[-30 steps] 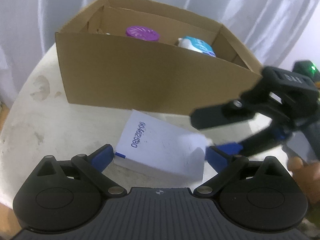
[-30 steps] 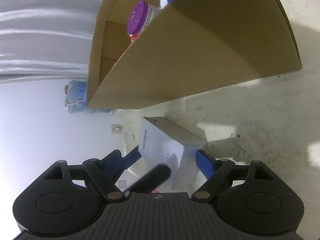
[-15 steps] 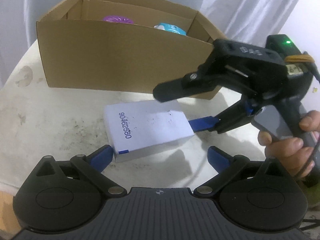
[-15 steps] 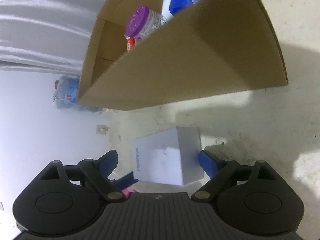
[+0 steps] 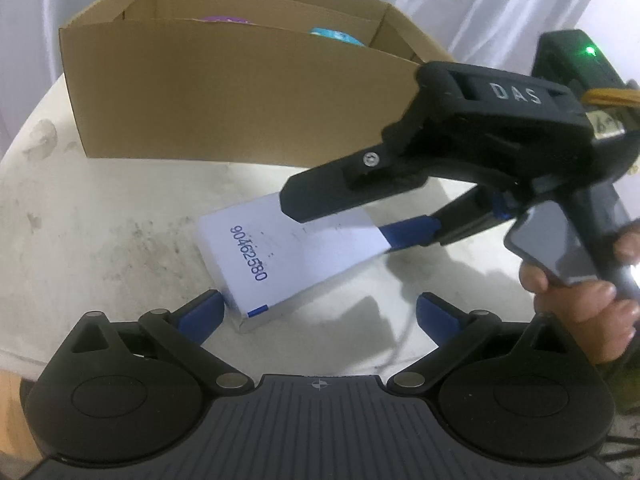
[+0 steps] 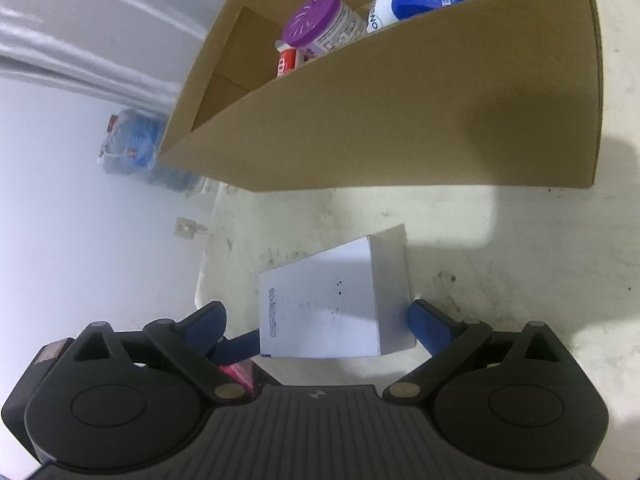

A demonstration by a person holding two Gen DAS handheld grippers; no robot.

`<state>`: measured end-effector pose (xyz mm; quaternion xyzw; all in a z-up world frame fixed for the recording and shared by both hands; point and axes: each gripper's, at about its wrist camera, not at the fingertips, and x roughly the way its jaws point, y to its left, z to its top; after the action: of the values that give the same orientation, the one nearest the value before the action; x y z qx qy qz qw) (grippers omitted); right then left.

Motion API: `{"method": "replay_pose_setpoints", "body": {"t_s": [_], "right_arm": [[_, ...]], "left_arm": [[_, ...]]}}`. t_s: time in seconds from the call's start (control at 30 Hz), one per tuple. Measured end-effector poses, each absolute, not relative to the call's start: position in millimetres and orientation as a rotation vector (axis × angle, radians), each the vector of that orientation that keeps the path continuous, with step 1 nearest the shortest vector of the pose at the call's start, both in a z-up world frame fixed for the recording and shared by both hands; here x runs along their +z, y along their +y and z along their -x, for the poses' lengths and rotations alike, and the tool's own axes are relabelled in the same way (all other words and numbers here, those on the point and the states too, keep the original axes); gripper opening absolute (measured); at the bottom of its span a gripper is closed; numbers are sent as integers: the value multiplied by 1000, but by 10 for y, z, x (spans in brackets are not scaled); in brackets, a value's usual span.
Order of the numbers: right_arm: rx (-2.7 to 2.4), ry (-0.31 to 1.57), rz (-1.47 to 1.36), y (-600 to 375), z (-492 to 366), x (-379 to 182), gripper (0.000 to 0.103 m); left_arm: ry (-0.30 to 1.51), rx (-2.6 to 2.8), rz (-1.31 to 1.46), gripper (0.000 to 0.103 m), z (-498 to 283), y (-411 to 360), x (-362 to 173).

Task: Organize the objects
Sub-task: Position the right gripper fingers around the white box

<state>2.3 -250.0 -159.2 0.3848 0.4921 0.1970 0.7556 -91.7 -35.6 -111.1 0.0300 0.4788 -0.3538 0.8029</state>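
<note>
While opening, right gripper point(image 6: 316, 320) straddles white box point(image 6: 320, 304) on table point(image 6: 520, 260) before carton point(image 6: 400, 120); pads clear of it. Left gripper point(image 5: 318, 312) wide, empty, at box's near corner. Long axis runs toward right jaws; right nearer.

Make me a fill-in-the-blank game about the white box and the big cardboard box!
1. The white box lies on the ____, not inside the cardboard box.
2. The jar in the cardboard box has a ____ lid.
3. The number on the white box is printed in ____ ink.

Missing words: table; purple; blue
</note>
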Motion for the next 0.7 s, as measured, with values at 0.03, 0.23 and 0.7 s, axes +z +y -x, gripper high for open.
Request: {"method": "replay_pose_setpoints", "body": {"t_s": [0.03, 0.23, 0.7], "right_arm": [[432, 1070, -842, -2508, -10, -1595, 101], [446, 1039, -878, -2535, 48, -1625, 103], [476, 958, -910, -2591, 189, -1680, 103]], "left_arm": [[1022, -756, -64, 102, 919, -359, -1118], [994, -741, -72, 102, 852, -385, -1205], [946, -714, -75, 103, 828, -424, -1343]]}}
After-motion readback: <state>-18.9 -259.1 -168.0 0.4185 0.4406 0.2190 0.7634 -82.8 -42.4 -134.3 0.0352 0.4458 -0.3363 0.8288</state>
